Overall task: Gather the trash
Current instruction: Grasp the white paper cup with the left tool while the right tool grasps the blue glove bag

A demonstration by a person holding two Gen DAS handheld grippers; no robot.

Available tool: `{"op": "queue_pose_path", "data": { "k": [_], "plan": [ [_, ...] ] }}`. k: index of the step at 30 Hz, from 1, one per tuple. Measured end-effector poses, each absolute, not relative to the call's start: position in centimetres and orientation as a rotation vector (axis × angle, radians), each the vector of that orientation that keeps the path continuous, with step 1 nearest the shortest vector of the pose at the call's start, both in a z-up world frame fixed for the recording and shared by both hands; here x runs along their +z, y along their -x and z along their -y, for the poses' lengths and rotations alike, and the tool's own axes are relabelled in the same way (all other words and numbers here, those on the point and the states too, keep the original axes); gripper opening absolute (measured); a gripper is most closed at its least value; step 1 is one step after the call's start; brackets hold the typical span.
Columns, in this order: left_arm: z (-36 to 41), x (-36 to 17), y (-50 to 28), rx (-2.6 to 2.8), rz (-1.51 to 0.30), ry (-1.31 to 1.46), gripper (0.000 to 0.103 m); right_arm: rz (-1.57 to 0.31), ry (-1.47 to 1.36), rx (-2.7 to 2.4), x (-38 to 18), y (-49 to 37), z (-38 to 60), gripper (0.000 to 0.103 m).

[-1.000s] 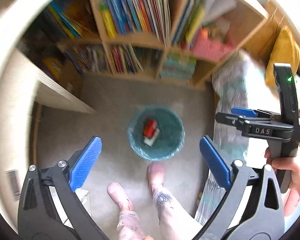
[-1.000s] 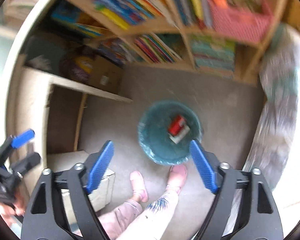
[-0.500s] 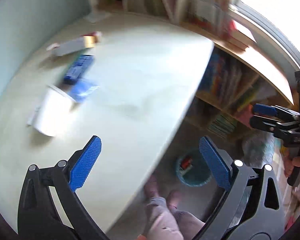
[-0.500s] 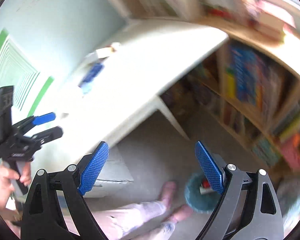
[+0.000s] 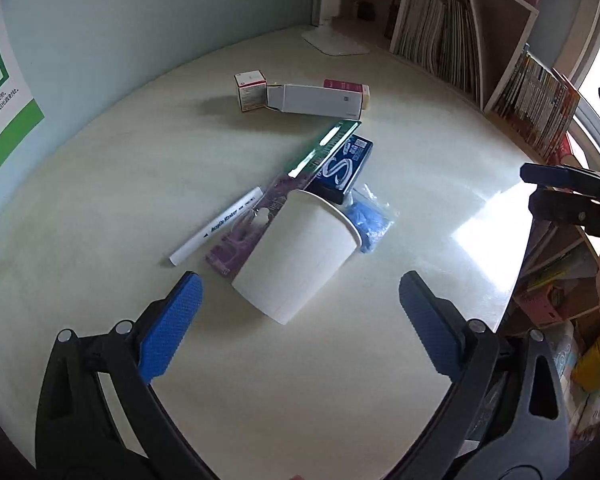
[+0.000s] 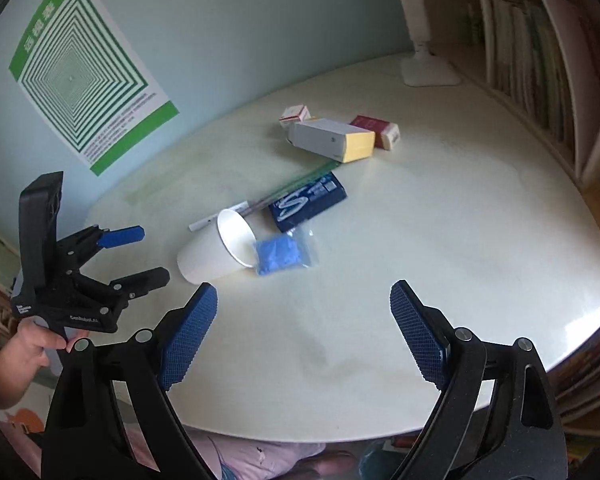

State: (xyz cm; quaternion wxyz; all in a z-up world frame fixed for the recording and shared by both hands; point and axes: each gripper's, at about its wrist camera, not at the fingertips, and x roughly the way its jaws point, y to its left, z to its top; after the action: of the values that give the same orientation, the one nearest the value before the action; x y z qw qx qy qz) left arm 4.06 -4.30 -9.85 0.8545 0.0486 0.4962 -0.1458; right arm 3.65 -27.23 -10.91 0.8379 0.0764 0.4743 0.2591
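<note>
A white paper cup (image 5: 298, 254) (image 6: 216, 246) lies on its side on the pale table (image 5: 420, 184) (image 6: 440, 240). Around it lie a blue packet (image 5: 370, 220) (image 6: 280, 254), a dark blue box (image 5: 342, 168) (image 6: 308, 202), a white marker (image 5: 216, 226), a green strip (image 5: 324, 146), a white-and-yellow carton (image 5: 320, 100) (image 6: 332, 140) and a small red-and-white box (image 5: 251, 90) (image 6: 295, 113). My left gripper (image 5: 298, 316) hovers open just short of the cup's base. My right gripper (image 6: 304, 328) is open over bare table, nearer than the packet. Both hold nothing.
A lamp base (image 5: 334, 38) (image 6: 430, 72) stands at the back of the table. Bookshelves (image 5: 452, 36) (image 6: 540, 60) run along the right side. A green-patterned poster (image 6: 84, 76) hangs on the wall. The table's front edge (image 6: 300, 438) is near, with a person's legs below.
Both grippers have swung up from the teal bin on the floor to the tabletop. The trash pile now lies in front of them. Both stayed open.
</note>
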Motion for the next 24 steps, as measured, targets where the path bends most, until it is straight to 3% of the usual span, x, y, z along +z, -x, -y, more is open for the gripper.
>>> {"op": "queue_pose_path", "data": {
  "k": [24],
  "plan": [
    [4.5, -15.5, -8.0, -0.41, -1.122, -0.174, 0.096, -1.181, 0.079, 0.639, -18.6, -8.9, 19.2, 0.088]
  ]
}}
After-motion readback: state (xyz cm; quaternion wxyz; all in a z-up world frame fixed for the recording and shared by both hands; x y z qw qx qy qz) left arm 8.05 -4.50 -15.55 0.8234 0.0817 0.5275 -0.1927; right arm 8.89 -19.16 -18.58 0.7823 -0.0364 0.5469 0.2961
